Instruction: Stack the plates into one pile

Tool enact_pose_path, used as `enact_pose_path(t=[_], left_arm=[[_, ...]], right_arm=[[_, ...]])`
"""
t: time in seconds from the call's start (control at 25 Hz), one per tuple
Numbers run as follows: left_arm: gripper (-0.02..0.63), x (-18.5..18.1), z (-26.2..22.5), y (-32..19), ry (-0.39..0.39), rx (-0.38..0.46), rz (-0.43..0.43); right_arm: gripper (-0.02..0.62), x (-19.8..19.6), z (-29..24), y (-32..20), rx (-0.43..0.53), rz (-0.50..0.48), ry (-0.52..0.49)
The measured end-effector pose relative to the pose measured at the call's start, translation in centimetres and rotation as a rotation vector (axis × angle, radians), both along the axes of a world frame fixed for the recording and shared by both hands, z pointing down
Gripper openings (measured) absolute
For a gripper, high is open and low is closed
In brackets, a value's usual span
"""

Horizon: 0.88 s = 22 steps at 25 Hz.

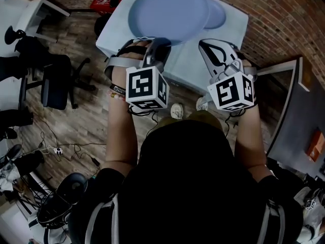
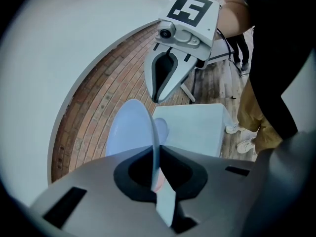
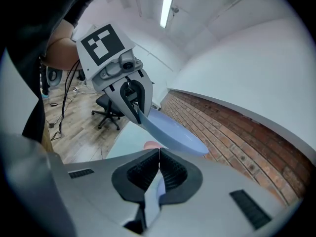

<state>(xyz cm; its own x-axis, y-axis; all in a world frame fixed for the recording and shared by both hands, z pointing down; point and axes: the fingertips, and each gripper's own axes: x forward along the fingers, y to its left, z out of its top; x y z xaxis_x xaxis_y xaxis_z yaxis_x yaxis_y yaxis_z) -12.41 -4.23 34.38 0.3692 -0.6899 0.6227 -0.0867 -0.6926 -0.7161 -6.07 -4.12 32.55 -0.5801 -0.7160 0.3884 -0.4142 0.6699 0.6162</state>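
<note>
A large light-blue plate (image 1: 167, 9) hangs tilted above the white table (image 1: 231, 27), and my left gripper (image 1: 158, 42) is shut on its near rim. In the left gripper view the plate (image 2: 129, 128) stands edge-on between the jaws of the left gripper (image 2: 155, 154). A smaller blue plate (image 1: 217, 14) lies on the table, partly hidden under the large one. My right gripper (image 1: 204, 43) hovers beside the held plate, at the table's near edge, shut with nothing in it; its jaws (image 3: 159, 152) meet in its own view. A pinkish patch (image 3: 150, 144) shows on the table below the plate.
A brick wall (image 1: 284, 19) runs behind the table on the right. Black office chairs (image 1: 56, 83) and cables stand on the wooden floor at the left. A dark grey panel (image 1: 292, 121) is at the right.
</note>
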Motion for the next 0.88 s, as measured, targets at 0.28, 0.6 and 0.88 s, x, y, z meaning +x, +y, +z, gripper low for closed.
enact_pose_path(t=[0.28,0.6,0.88], left_arm=[[0.032,-0.8,0.8,0.4,-0.013,0.019,0.036],[0.032,1.2,2.0,-0.8,-0.011,0.004,0.058],[0.032,5.2,2.9,-4.3,-0.018,-0.035,0.043]], right_arm=[[0.035,-0.9,0.5,0.9,0.004,0.025,0.019],[0.035,0.4,0.5,-0.3,0.016,0.037,0.026],[0.035,4.5,0.4,-4.4,-0.002,0.025,0.006]])
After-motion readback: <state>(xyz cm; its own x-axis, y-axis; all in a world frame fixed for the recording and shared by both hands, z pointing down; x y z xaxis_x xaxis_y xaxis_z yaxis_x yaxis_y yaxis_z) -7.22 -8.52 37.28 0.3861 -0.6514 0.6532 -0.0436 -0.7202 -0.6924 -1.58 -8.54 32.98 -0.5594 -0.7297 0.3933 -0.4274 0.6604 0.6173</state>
